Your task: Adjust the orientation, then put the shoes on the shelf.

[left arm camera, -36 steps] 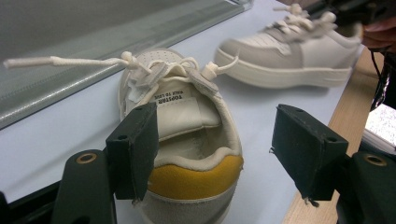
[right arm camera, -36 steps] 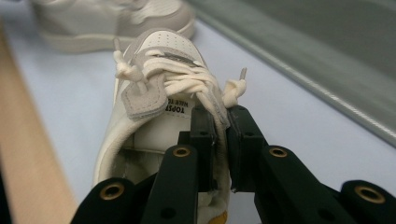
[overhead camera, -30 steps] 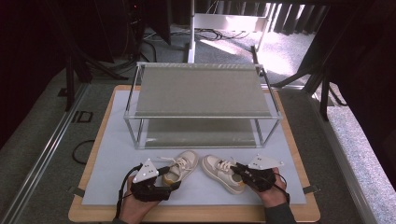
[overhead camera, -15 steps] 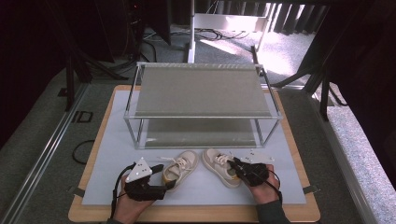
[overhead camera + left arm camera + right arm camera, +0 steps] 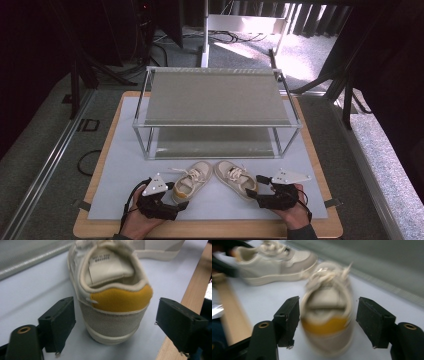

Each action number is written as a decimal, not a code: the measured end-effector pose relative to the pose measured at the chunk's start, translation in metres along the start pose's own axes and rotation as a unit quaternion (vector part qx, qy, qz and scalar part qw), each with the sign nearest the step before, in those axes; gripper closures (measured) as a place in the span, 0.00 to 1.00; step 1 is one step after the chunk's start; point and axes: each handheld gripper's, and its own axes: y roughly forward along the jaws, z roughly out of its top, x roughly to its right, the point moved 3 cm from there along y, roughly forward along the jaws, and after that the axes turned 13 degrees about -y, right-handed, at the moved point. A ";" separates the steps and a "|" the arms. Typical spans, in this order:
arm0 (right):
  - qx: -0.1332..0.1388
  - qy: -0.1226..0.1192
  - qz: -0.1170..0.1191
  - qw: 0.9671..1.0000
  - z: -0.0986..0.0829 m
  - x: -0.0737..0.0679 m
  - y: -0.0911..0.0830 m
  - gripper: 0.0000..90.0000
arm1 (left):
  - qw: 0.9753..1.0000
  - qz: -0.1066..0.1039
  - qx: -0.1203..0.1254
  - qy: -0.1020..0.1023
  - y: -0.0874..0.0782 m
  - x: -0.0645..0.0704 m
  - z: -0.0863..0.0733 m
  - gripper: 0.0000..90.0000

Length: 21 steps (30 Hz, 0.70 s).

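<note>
Left to right: the left gripper [image 5: 176,196] lay on the white mat [image 5: 120,175], its jaws released and spread to either side of the yellow heel of the left shoe [image 5: 191,181], clear of it on both sides. The right shoe [image 5: 236,178] lay just beside the left one, toes toward the two-tier wire rack [image 5: 215,100]. The right gripper [image 5: 259,190] was likewise released, jaws straddling that shoe's yellow heel; the right gripper view was blurred, so contact could not be judged. The mat covered a wooden board [image 5: 210,231].
</note>
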 end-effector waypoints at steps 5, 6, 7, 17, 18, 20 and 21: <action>-0.003 -0.003 -0.003 1.000 -0.010 -0.001 -0.005 0.36 | 1.000 0.007 -0.007 0.005 0.004 0.001 -0.002 0.19; -0.003 -0.005 0.001 1.000 -0.011 -0.002 -0.005 0.36 | 1.000 0.007 -0.006 0.004 0.004 0.001 -0.002 0.19; -0.003 -0.005 0.001 1.000 -0.011 -0.002 -0.005 0.36 | 1.000 0.007 -0.006 0.004 0.004 0.001 -0.002 0.20; -0.031 -0.016 0.006 0.999 -0.017 -0.006 0.004 0.37 | 1.000 -0.002 -0.008 0.003 0.004 0.003 -0.003 0.28; -0.030 -0.019 0.006 0.999 -0.017 -0.007 0.005 0.38 | 1.000 -0.002 -0.008 0.004 0.005 0.004 -0.002 0.28; -0.028 -0.021 0.009 0.999 -0.016 -0.008 0.005 0.38 | 1.000 -0.005 -0.010 0.008 0.007 0.006 -0.001 0.29; -0.027 -0.023 0.011 0.999 -0.015 -0.009 0.006 0.38 | 1.000 -0.008 -0.011 0.010 0.008 0.007 -0.001 0.29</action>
